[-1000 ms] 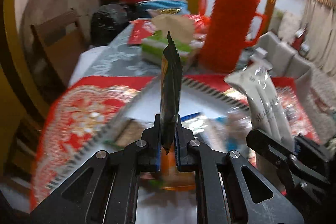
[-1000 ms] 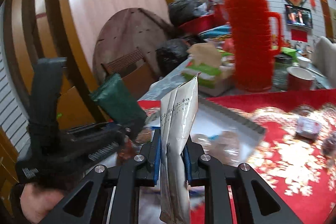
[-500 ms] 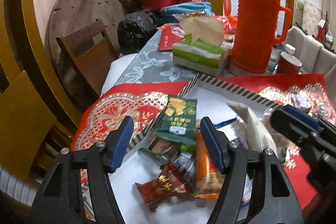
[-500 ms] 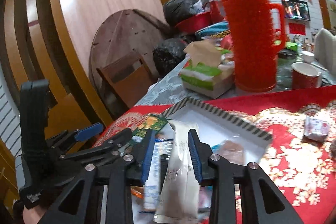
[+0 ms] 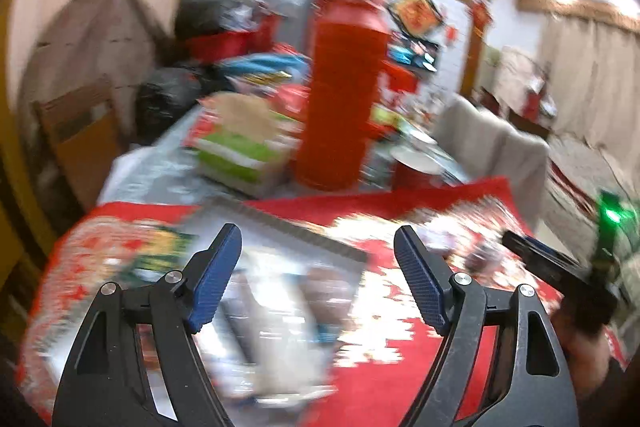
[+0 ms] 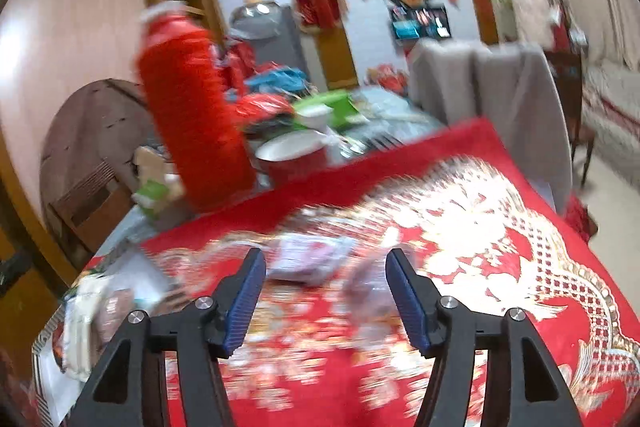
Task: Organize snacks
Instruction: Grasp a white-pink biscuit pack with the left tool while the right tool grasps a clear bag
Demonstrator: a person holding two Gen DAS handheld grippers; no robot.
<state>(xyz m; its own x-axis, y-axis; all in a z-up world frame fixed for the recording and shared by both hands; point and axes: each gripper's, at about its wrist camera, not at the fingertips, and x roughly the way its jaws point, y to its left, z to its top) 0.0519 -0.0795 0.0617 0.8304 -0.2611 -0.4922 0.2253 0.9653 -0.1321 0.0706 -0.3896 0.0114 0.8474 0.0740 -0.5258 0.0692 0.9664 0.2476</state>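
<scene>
We hold both grippers, left and right, empty with jaws opening, the right over loose snacks beside the tray, ready to collect.

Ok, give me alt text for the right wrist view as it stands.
Right gripper, its jaws opening and empty, hangs over a red and gold patterned tablecloth; blurred wrapped snacks lie just ahead. A tall red thermos flask stands behind left.
</scene>
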